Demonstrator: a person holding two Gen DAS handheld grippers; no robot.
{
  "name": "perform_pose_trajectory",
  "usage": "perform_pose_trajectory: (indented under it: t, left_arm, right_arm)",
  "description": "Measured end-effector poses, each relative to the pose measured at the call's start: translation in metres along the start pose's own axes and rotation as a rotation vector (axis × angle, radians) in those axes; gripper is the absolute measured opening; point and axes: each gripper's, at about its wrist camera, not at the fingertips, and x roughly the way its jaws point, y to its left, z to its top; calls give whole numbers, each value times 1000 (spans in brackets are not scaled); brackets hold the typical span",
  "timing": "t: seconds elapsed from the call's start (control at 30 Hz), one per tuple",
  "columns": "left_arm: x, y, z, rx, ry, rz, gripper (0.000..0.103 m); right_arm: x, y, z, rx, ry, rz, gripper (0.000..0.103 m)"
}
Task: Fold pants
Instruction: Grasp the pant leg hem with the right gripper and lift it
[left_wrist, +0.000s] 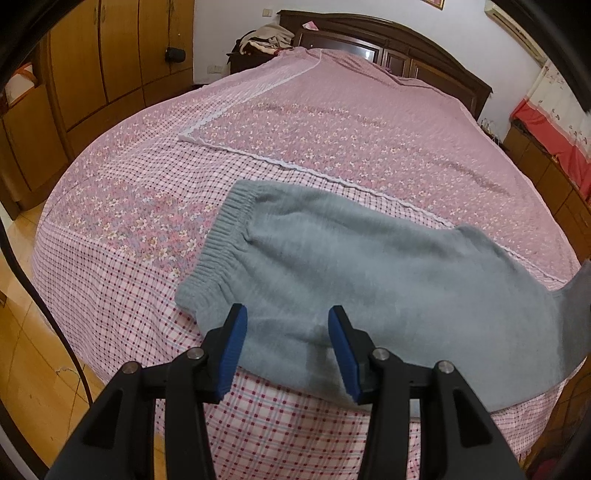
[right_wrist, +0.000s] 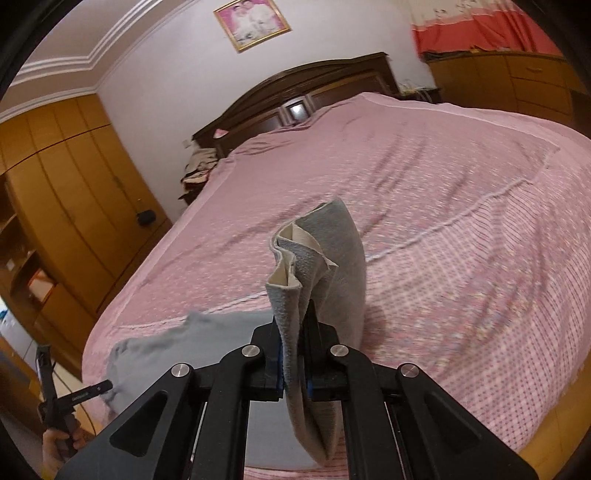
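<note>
Grey knit pants (left_wrist: 351, 280) lie on the pink bed, ribbed waistband (left_wrist: 221, 236) to the left, legs running right. My left gripper (left_wrist: 288, 332) is open just above the pants' near edge, a blue pad on each side, holding nothing. My right gripper (right_wrist: 293, 363) is shut on the leg cuffs of the pants (right_wrist: 314, 266) and holds them lifted above the bed; the pale lining shows at the hem. The rest of the pants (right_wrist: 177, 336) lies blurred at lower left, beside the left gripper's black tip (right_wrist: 88, 393).
The bed (left_wrist: 314, 122) has a pink floral and checked cover and a dark wooden headboard (left_wrist: 406, 40). Wooden wardrobes (left_wrist: 110, 55) stand to the left. A pile of clothes (left_wrist: 266, 38) lies by the headboard. A wooden cabinet (right_wrist: 517, 81) stands on the right.
</note>
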Motion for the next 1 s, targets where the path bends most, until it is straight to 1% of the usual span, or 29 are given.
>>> perform_pose_trajectory:
  t: [0.17, 0.3, 0.53, 1.0]
  left_arm:
    - [-6, 0, 3, 0, -13, -7, 48]
    - [-9, -1, 5, 4, -21, -11, 48]
    - [-11, 3, 5, -7, -22, -20, 48]
    - [-13, 9, 4, -22, -22, -37, 48]
  right_arm:
    - [2, 25, 1, -41, 12, 63, 9]
    - [8, 49, -3, -88, 30, 95, 9]
    - [21, 81, -9, -129, 65, 152, 9]
    - [57, 146, -35, -206, 156, 251, 9]
